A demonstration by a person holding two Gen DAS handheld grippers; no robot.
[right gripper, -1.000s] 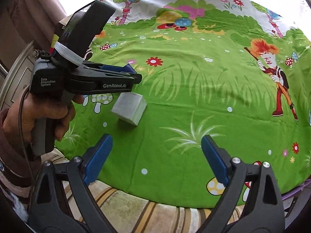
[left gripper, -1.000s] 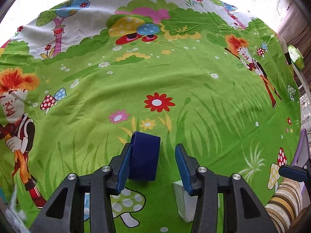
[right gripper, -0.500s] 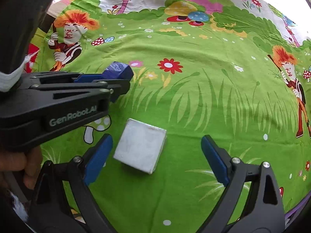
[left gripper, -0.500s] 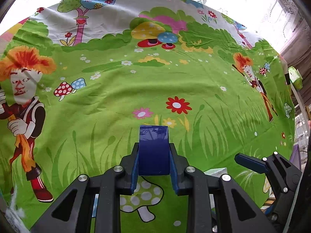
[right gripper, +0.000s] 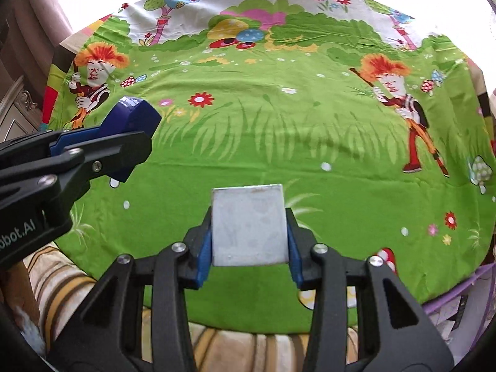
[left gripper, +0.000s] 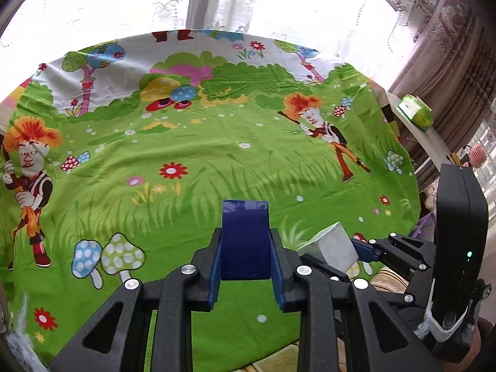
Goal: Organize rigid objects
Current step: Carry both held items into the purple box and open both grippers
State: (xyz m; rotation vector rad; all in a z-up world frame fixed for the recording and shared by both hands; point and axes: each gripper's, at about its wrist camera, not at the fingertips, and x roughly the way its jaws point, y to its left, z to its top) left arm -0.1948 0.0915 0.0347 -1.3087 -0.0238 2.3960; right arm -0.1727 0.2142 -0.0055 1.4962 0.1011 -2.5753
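Both blocks have come up off the cloth since a second ago: back then my left gripper [left gripper: 246,266] had its jaws loose around the dark blue block [left gripper: 245,238] and the grey cube [right gripper: 249,224] sat on the green patterned cloth [right gripper: 279,155] ahead of my wide-open right gripper [right gripper: 248,259]. Now my left jaws are clenched on the blue block, its flat sides pressed between the blue pads [left gripper: 214,274], and the block stands upright between the fingers, clear of the cloth. My right jaws have just been closing, and the grey cube is now between them, with both pads pressing its left and right faces; I read that as a grasp. From the left wrist view I see the right gripper [left gripper: 353,254] close beside mine on the right, carrying the cube [left gripper: 331,248] tilted, one corner up. From the right wrist view the left gripper [right gripper: 124,142] reaches in from the left edge with the blue block [right gripper: 133,121] at its tip. Beyond the cloth's far right edge a small green box [left gripper: 415,113] lies on a white ledge [left gripper: 427,136].
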